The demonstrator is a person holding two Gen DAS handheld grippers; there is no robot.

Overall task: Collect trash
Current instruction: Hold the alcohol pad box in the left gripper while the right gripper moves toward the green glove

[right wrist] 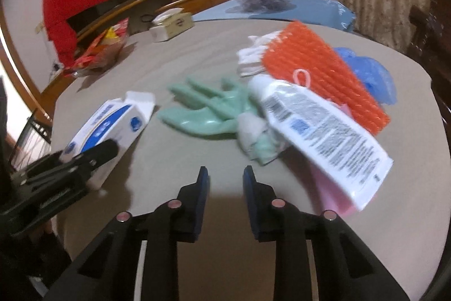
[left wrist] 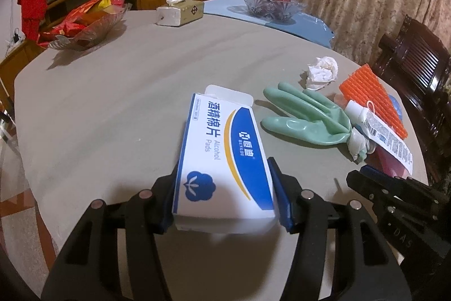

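My left gripper [left wrist: 224,160] is shut on a white and blue alcohol pads box [left wrist: 225,137], its pads pressed on the two long sides; the box's far flap is open. To the right on the grey table [left wrist: 112,103] lie a green rubber glove [left wrist: 304,114], a crumpled white tissue [left wrist: 322,72], a white tube [left wrist: 380,129] and an orange ridged mat [left wrist: 372,100]. My right gripper [right wrist: 225,168] hovers over bare table just in front of the glove [right wrist: 208,109] and the tube [right wrist: 318,126]. Its jaws stand a little apart with nothing between them.
At the table's far side stand a tissue box [left wrist: 180,10], a glass bowl of dark fruit [left wrist: 267,4] and a bowl of red snack packets [left wrist: 87,24]. A blue plastic bag [right wrist: 366,72] lies beyond the orange mat. A dark wooden chair [left wrist: 414,61] stands at the right.
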